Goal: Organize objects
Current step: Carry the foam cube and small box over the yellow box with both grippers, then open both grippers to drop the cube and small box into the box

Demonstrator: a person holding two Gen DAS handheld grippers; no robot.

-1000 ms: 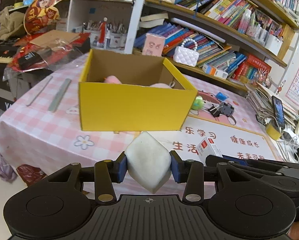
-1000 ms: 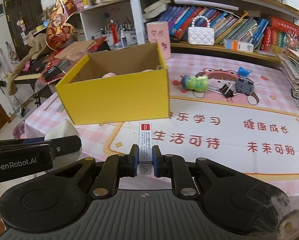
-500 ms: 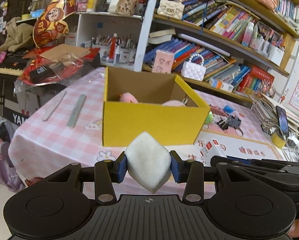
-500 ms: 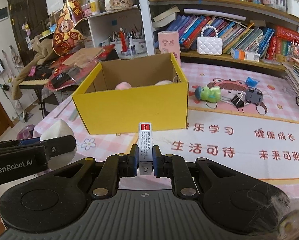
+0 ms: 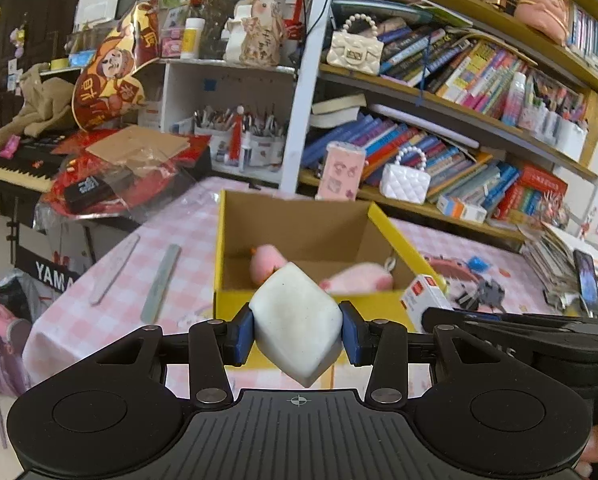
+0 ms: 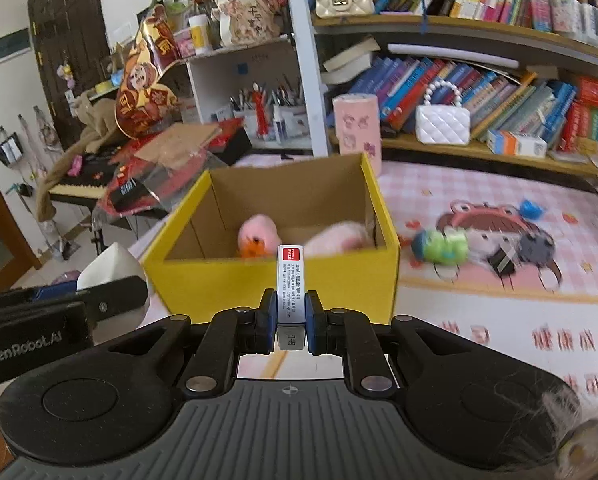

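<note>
My left gripper (image 5: 297,330) is shut on a white block (image 5: 297,322), held corner-up in front of the yellow cardboard box (image 5: 235,308). My right gripper (image 6: 291,322) is shut on a slim white carton with a red label (image 6: 291,280), held upright before the same yellow box (image 6: 275,284). Two pink plush toys (image 6: 257,234) lie inside the box. In the left wrist view the right gripper and its carton (image 5: 423,300) show at the right. In the right wrist view the left gripper with the white block (image 6: 107,268) shows at the left.
On the pink checked tablecloth (image 6: 479,188) lie a green toy (image 6: 443,246) and black binder clips (image 6: 523,254) right of the box. Two grey strips (image 5: 161,284) lie left of it. Bookshelves (image 5: 439,128) stand behind, a keyboard (image 5: 15,168) off the table's left edge.
Both grippers have risen with their loads and look more down into the box, whose inside and plush toys show more. Both grips are unchanged.
</note>
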